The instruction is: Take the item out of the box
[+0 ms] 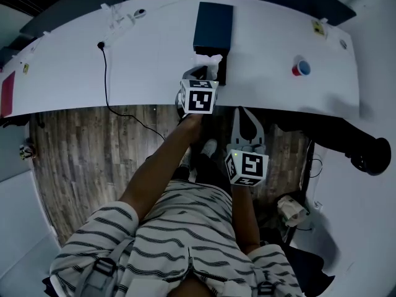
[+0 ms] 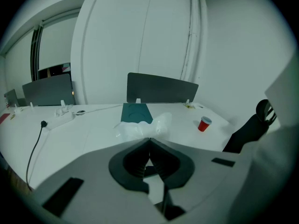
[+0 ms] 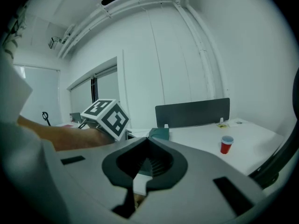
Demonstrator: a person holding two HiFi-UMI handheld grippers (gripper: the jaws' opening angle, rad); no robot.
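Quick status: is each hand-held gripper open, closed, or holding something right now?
Left hand-held gripper: closed on a crumpled clear plastic bag.
Right hand-held gripper: closed, with nothing between its jaws.

A flat dark teal box lies far and central on the surface; a crumpled clear bag at its near end is pinched in the jaws of the left gripper

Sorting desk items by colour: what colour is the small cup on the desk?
The cup is red outside, blue inside; the head view shows it best.
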